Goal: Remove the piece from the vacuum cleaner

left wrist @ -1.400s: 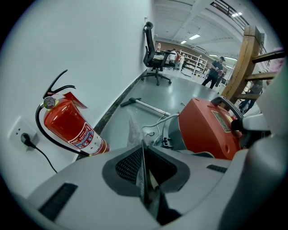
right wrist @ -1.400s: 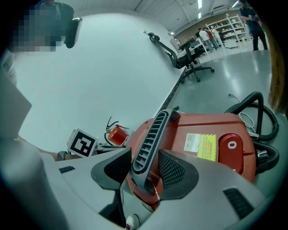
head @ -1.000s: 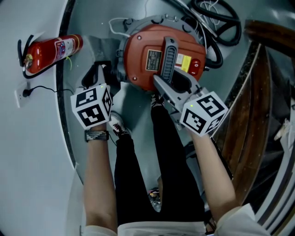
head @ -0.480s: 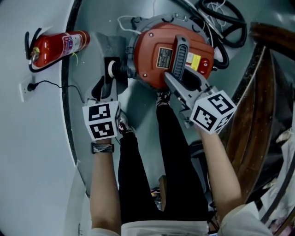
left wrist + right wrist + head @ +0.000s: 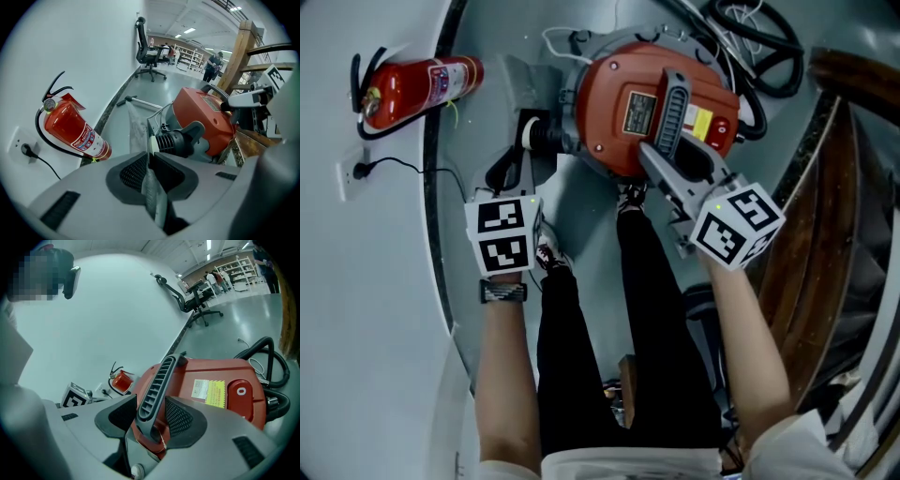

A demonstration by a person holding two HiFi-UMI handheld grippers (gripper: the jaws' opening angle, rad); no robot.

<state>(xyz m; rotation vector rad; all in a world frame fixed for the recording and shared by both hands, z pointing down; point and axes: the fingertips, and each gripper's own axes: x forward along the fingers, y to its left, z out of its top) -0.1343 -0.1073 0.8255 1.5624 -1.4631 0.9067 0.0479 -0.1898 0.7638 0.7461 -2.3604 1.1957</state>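
The red vacuum cleaner [image 5: 656, 108] lies on the floor in front of my feet. My right gripper [image 5: 670, 164] is shut on its grey ribbed handle [image 5: 157, 380], with a pad on each side. My left gripper [image 5: 517, 159] is at the vacuum's left side, by the black ribbed hose connector [image 5: 176, 140] and its white ring [image 5: 528, 134]. Its jaws are closing, and a thin grey flat piece [image 5: 152, 187] stands edge-on between the pads. That piece runs forward to a grey bag-like sheet [image 5: 137, 124] on the floor.
A red fire extinguisher [image 5: 412, 89] lies against the white wall at the left, near a wall socket [image 5: 352, 171]. A black hose [image 5: 750, 56] coils behind the vacuum. Wooden stair parts [image 5: 834, 187] rise at the right. My legs [image 5: 600, 356] are below.
My left gripper has drawn back a little from the vacuum's side, uncovering the white ring and connector. The right gripper has kept its hold on the handle.
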